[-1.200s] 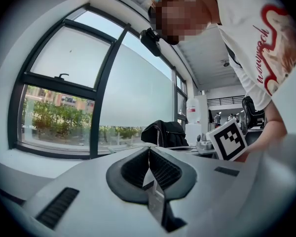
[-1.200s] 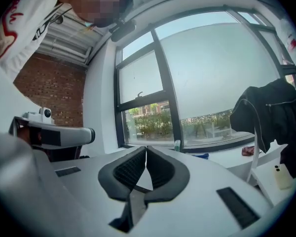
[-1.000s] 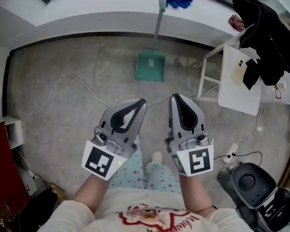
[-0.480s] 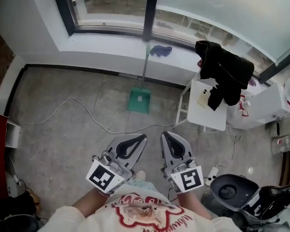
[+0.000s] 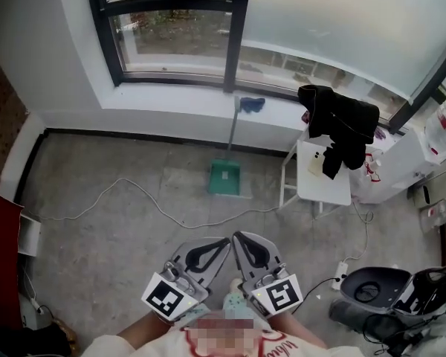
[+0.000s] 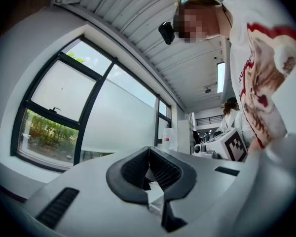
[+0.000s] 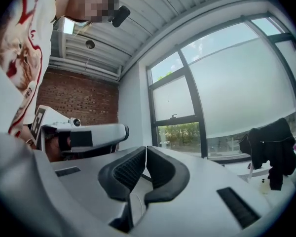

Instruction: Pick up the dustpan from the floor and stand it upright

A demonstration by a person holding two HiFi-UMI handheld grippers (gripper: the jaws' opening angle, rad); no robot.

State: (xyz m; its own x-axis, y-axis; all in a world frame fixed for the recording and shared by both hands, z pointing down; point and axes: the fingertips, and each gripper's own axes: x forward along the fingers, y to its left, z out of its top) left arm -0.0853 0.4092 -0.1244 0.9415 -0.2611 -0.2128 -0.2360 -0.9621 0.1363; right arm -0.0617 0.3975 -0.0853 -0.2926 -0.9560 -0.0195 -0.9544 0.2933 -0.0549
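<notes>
Green plastic long-handled dustpan (image 5: pixel 224 178) stands below white window ledge (image 5: pixel 163 99), handle leaning on it; light, stiff, tippy, I'd grip mid-handle; my left gripper (image 5: pixel 223 242) and right gripper (image 5: pixel 238 238) pressed together, empty, well back from ledge.

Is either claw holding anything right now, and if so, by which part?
Nothing is held. The left claw and the right claw are both shut and empty. The dustpan stands well away from both.

Black jacket (image 5: pixel 340 125) draped over white table (image 5: pixel 320 190); white cable (image 5: pixel 122 180) snaking across floor (image 5: pixel 89 162); blue cloth (image 5: pixel 253 104) on sill (image 5: pixel 171 95).
</notes>
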